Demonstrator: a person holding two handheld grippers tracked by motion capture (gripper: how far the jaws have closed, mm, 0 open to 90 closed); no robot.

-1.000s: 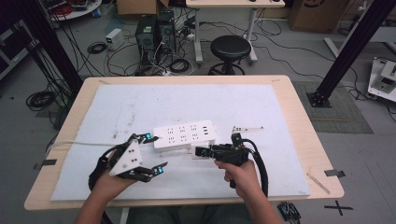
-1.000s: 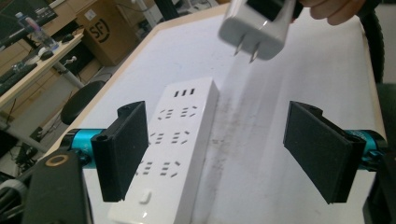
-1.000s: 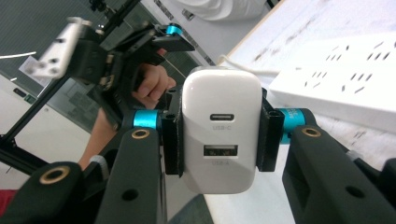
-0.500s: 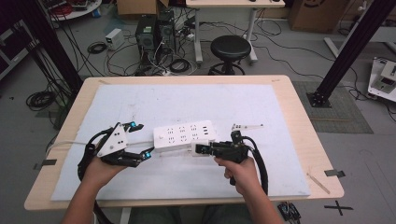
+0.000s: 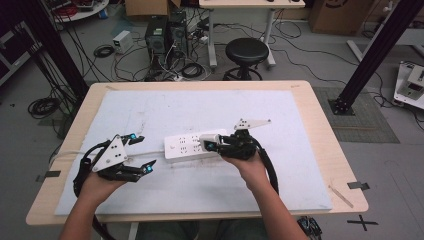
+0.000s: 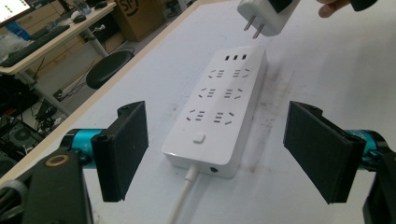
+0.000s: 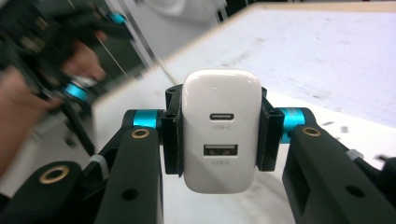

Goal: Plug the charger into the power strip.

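Note:
A white power strip [image 5: 192, 146] lies flat on the white mat in the middle of the table, its cord [image 5: 150, 151] running left. In the left gripper view the strip [image 6: 219, 112] shows its sockets and switch, cord end nearest. My left gripper [image 5: 141, 151] stands open just left of that cord end, with nothing between its jaws [image 6: 217, 154]. My right gripper [image 5: 215, 145] is shut on a white USB charger [image 7: 221, 130], held over the strip's right end. The charger [image 6: 266, 16] hangs above the strip with its two prongs pointing down.
The white mat [image 5: 200, 110] covers most of the wooden table [image 5: 320, 125]. A black stool [image 5: 246, 50], computer towers [image 5: 167, 32] and loose cables stand on the floor beyond the far edge. The right gripper's black cable [image 5: 270, 167] trails back along the forearm.
My left gripper has swung up and to the left, and now faces the strip's cord end. My right gripper has moved slightly up and left with the charger.

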